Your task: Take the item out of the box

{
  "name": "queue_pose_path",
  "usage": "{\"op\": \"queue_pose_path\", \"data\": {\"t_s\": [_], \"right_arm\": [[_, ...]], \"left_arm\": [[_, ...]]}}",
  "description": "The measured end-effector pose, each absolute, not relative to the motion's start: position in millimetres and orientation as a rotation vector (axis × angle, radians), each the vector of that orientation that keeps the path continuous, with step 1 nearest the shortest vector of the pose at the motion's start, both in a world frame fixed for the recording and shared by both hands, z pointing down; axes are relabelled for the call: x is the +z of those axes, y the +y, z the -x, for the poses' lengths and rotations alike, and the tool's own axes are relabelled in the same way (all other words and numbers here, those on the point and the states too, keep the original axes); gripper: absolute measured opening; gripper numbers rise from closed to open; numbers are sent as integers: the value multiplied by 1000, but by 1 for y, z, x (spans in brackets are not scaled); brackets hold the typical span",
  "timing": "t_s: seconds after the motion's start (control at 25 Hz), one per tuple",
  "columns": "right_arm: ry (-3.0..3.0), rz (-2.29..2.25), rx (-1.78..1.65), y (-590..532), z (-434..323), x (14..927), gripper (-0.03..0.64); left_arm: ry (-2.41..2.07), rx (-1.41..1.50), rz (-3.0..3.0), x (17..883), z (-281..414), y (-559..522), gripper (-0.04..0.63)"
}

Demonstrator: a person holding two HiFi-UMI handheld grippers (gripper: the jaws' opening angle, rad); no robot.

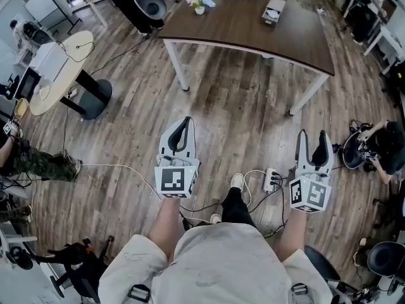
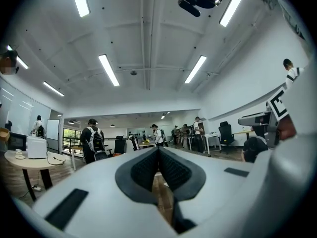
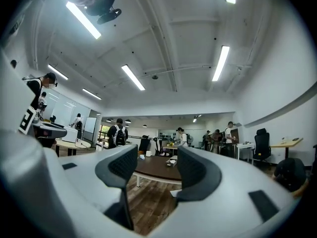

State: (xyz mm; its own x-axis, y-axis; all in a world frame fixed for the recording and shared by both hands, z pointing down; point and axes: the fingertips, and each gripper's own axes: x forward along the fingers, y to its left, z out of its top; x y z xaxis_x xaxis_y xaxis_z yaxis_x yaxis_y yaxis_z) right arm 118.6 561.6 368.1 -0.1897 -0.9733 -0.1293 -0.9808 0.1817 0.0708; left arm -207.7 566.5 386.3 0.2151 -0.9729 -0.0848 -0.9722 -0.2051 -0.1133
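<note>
Now, left gripper [image 1: 184,121]: held level over the wood floor [image 1: 240,116]; jaws pressed together, nothing between them.
Right gripper [image 1: 313,135]: beside the left one, pointing the same way; jaws spread wide, empty.
Box [image 1: 274,8]: small pale box-like thing on the dark table [image 1: 253,27], near its far right edge, well apart from both grippers; contents too small to tell.
Head view only: both marker cubes, the person's forearms, white power strip [image 1: 271,180] and cables on the floor between the grippers, round pale table [image 1: 60,75] at left.
Left gripper view only: the closed pads [image 2: 171,170] meeting in a seam, standing people [image 2: 93,139] in the far room; the dark table does not show here.
Right gripper view only: the dark table seen through the gap between the open pads [image 3: 120,166], with small items on top.
</note>
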Motion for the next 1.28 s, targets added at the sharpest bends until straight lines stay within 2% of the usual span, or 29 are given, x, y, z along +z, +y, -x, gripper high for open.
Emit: {"op": "queue_pose_path", "data": {"t_s": [0.6,0.84,1.28], "right_arm": [[2365,2005,81,400,-167,395,241],[2342,2027,95,348,-196,389,241],[2321,2007,155,287,-225,370,241]], "left_arm": [[1906,-55,2370,400,161,397,3],[1853,-29,2408,395,122,329,3],[1817,14,2409,375,89,260,3]]}}
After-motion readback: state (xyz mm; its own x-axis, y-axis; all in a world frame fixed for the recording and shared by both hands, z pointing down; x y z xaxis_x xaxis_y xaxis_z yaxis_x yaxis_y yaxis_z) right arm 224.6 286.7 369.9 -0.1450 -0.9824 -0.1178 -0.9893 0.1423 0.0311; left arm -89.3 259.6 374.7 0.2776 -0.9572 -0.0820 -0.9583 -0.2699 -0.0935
